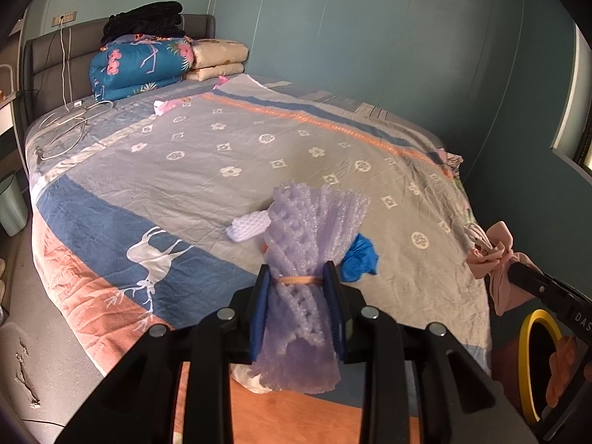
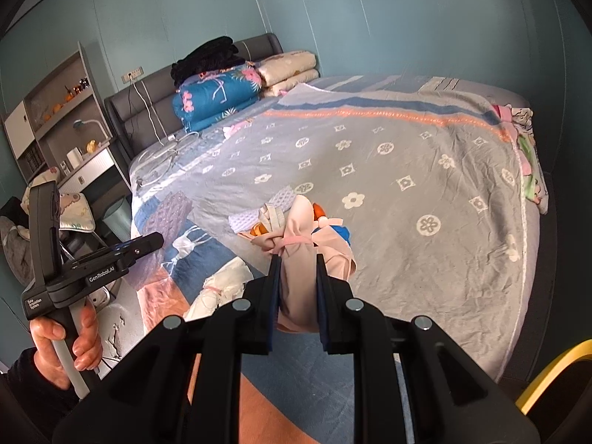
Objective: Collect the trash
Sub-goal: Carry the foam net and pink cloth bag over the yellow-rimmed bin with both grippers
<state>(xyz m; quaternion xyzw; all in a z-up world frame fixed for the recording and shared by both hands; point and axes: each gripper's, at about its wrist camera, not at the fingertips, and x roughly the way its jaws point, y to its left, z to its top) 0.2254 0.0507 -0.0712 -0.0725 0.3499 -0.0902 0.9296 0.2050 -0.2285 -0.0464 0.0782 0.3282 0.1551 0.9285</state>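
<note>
My left gripper [image 1: 296, 275] is shut on a purple foam net sleeve [image 1: 307, 244] and holds it above the near edge of the bed; the sleeve also shows in the right wrist view [image 2: 166, 214]. My right gripper [image 2: 299, 259] is shut on a pink plastic bag [image 2: 301, 255] tied at the neck, seen at the right in the left wrist view [image 1: 495, 255]. On the bedspread [image 1: 222, 148] lie a white foam net [image 1: 248, 225], a blue crumpled wrapper [image 1: 359, 257] and orange scraps [image 2: 259, 229].
A yellow-rimmed bin [image 1: 532, 362] stands at the bed's near right corner. Folded quilts [image 1: 140, 66] and pillows sit at the headboard, cables [image 1: 66, 125] beside them. A pale waste bin [image 1: 11, 203] and a desk with shelves [image 2: 55, 118] stand left of the bed.
</note>
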